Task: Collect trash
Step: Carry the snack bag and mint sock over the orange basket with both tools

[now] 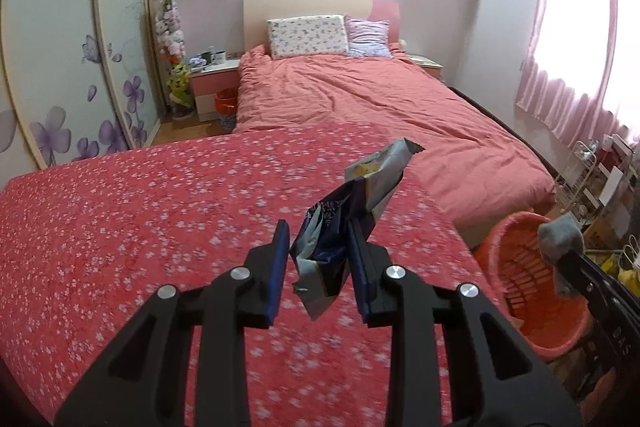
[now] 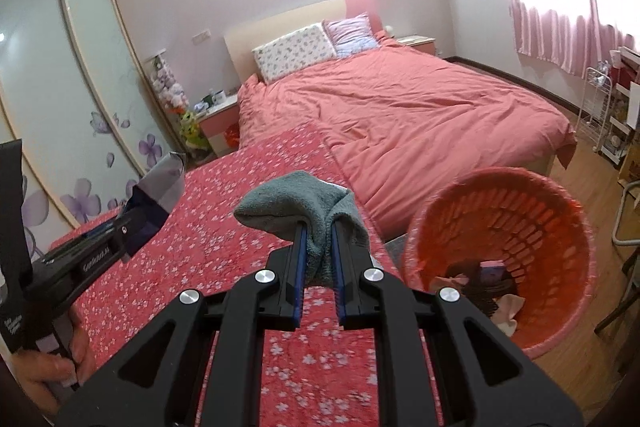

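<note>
**Two grippers, each pinching one item, above a red floral cloth**

Two items are held off the surface at once. On the far left, sliding wardrobe doors (image 1: 52, 67) with purple flower prints line the wall, and a pink nightstand (image 1: 214, 83) stands at the head of a bed (image 1: 380, 107) under a salmon-pink duvet. Nearer the cameras, a red cloth with small white blossoms (image 1: 160, 227) covers a flat surface. Over it, the left gripper (image 1: 320, 247) pinches a crumpled snack wrapper (image 1: 340, 231), silver and dark blue, whose torn top sticks up past the fingertips; in the right wrist view a hand (image 2: 48, 367) grasps that gripper's handle. Further right, the right gripper (image 2: 319, 247) has its jaws pressed nearly together on a grey-green cloth (image 2: 296, 207), which bunches up over the fingertips and hangs down between them. Rightmost, on the wooden floor beside the covered surface, an orange slatted basket (image 2: 560, 227) stands open, with pale and dark scraps lying at its bottom. Pink curtains (image 1: 568, 47) cover the bright window beyond.
</note>
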### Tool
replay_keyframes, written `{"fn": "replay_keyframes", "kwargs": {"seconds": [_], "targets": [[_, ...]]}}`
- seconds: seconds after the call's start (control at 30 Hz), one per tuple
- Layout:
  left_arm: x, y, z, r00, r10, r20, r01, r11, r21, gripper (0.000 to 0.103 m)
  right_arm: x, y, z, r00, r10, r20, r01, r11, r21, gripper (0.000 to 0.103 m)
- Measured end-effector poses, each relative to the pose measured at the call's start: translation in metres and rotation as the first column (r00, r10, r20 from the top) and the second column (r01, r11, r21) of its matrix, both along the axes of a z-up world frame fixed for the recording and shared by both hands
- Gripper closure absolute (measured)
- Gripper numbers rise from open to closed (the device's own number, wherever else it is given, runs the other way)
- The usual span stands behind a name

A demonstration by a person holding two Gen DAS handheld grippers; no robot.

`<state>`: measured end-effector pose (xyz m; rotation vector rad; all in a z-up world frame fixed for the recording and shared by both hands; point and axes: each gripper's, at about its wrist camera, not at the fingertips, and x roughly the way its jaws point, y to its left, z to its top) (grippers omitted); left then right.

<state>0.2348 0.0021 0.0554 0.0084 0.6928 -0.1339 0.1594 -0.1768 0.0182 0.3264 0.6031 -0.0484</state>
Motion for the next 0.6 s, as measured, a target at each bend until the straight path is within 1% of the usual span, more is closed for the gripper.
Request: {"fn": "replay_keyframes", "kwargs": {"seconds": [0.23,0.37,0.6], "targets": [[-0.022,-0.046,0.003,0.996,-0.092,0.002,0.092,0.996,-0.016,0.074,-0.018,-0.030,0.003,0.997,-0.065,0.029,0.065,0.998,-0.002,0.091],[-0.032,-0.076,0.002,0.990,-0.143,0.004,0.143,0.989,-0.022,0.074,-0.027,-0.051,0.001,0.993,-0.109,0.036,0.109,0.994,0.005,0.091],[-0.043,-0.128,-0.003,0.975,-0.221,-0.013,0.220,0.974,-0.054,0.074,-0.039,-0.089,0.000,0.981,-0.190,0.042,0.189,0.982,0.021,0.091]]}}
